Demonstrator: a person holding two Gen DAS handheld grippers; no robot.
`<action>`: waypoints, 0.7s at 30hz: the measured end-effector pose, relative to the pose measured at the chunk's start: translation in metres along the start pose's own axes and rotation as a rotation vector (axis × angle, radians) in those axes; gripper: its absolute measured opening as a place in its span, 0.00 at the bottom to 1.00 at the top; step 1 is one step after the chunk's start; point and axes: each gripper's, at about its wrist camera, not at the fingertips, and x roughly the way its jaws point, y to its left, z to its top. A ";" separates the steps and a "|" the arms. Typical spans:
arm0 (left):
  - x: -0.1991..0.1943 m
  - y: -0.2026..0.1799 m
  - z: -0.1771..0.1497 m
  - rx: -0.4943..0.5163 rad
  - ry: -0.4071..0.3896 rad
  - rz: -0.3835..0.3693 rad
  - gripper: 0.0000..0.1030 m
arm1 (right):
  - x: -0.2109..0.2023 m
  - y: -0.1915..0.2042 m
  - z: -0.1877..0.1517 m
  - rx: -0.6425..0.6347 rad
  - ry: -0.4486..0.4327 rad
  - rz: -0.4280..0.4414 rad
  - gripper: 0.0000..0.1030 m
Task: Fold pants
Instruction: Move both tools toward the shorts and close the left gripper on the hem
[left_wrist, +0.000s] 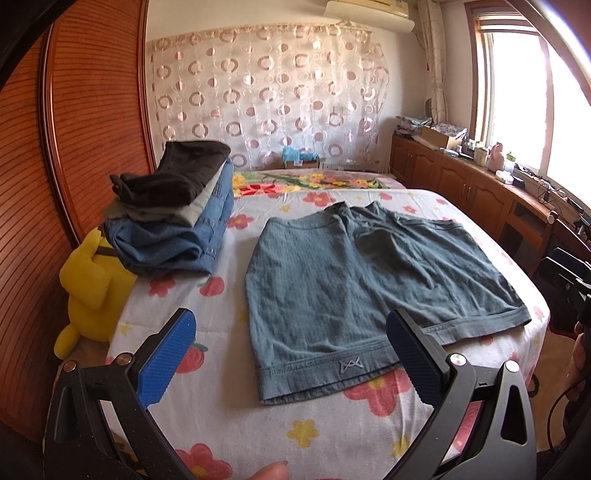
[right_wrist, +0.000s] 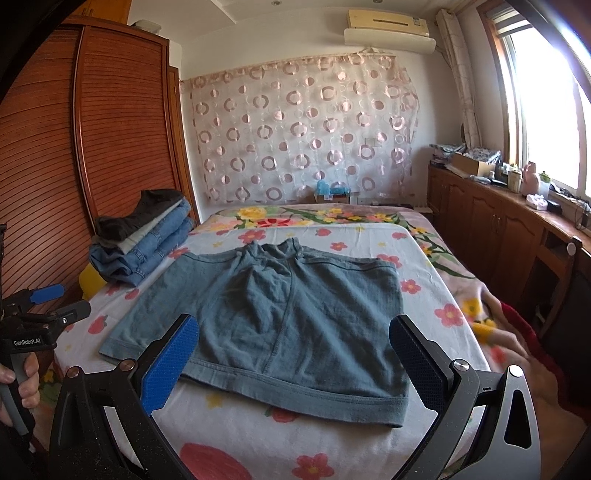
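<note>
A: Two grippers, both with jaws spread wide and nothing between them. The left gripper (left_wrist: 290, 354) hangs above the near edge of the bed (left_wrist: 258, 435), the right gripper (right_wrist: 293, 363) likewise.

B: And the pants?

A: A pair of teal shorts (left_wrist: 354, 280) lies flat on the flowered bedsheet (right_wrist: 332, 443), waistband toward the far end, leg hems toward the cameras. Neither gripper touches them.

B: Any writing?

A: On the near hem in the left wrist view there is a small stitched logo (left_wrist: 346, 366), a zigzag shape like an M or W; no letters can be read from it. In the right wrist view the left gripper's body carries a white label (right_wrist: 26, 342) reading "GenRobot.AI", with a hand (right_wrist: 22, 384) around its handle below.

B: What else is on the bed?

A: A stack of folded clothes (left_wrist: 177, 210) at the far left, well apart from the shorts: denim at the bottom, something pale grey, a dark garment on top. A yellow plush toy (left_wrist: 94, 284) sits just beside the stack, against the wooden wardrobe (left_wrist: 74, 147).
</note>
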 end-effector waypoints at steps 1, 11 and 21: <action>0.006 0.004 -0.002 -0.006 0.013 0.002 1.00 | 0.000 -0.001 0.000 -0.001 0.005 -0.001 1.00; 0.016 0.009 -0.013 -0.009 0.046 0.009 1.00 | 0.007 -0.002 -0.002 -0.017 0.067 -0.009 1.00; 0.029 0.022 -0.029 -0.018 0.093 0.003 1.00 | 0.027 0.000 -0.005 -0.061 0.141 0.004 1.00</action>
